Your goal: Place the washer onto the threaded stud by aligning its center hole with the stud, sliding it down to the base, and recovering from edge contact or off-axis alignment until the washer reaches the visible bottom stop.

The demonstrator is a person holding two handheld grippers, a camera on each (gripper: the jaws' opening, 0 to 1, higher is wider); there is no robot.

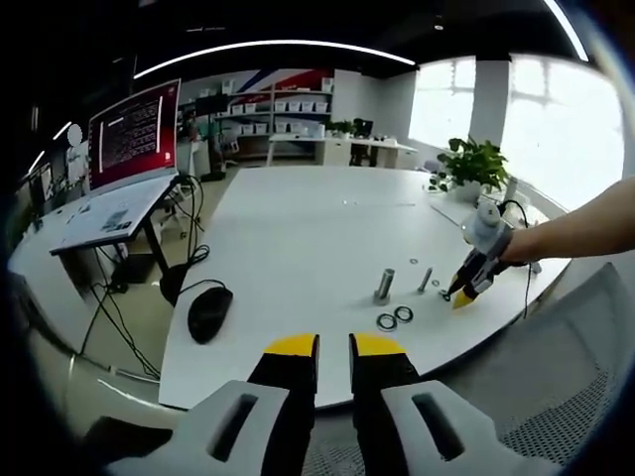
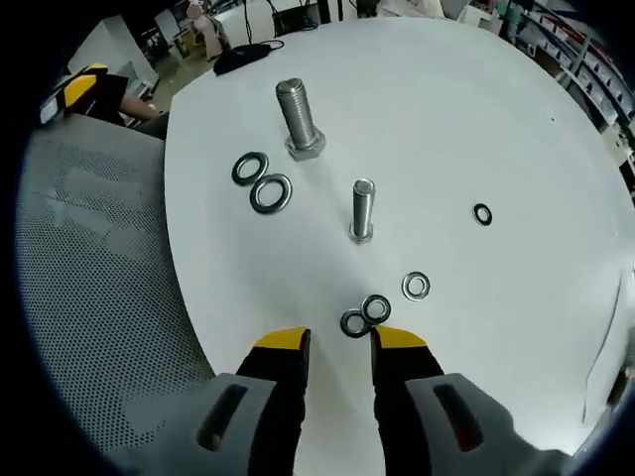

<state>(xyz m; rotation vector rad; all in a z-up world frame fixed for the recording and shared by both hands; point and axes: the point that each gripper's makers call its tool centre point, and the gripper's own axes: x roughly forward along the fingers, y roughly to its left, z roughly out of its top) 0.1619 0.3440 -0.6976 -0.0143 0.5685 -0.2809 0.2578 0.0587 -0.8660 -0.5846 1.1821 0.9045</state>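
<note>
On the white table (image 2: pixel 476 119) two threaded studs stand upright: a thick one (image 2: pixel 298 117) and a thinner one (image 2: pixel 362 210). Two large washers (image 2: pixel 261 180) lie flat beside the thick stud. Two small washers (image 2: pixel 365 316) lie touching each other just ahead of my right gripper (image 2: pixel 340 342), which is open and holds nothing. Another small washer (image 2: pixel 416 287) and a dark ring (image 2: pixel 482 214) lie further right. In the left gripper view, my left gripper (image 1: pixel 333 347) hovers off the table's near edge with a narrow empty gap. The right gripper (image 1: pixel 466 288) hangs beside the studs (image 1: pixel 384 286).
A black mouse (image 1: pixel 209 311) with its cable lies at the table's left edge. A grey mesh chair (image 2: pixel 89 248) sits beside the table near the studs. A monitor (image 1: pixel 134 134) on a side desk and a potted plant (image 1: pixel 474 161) stand far off.
</note>
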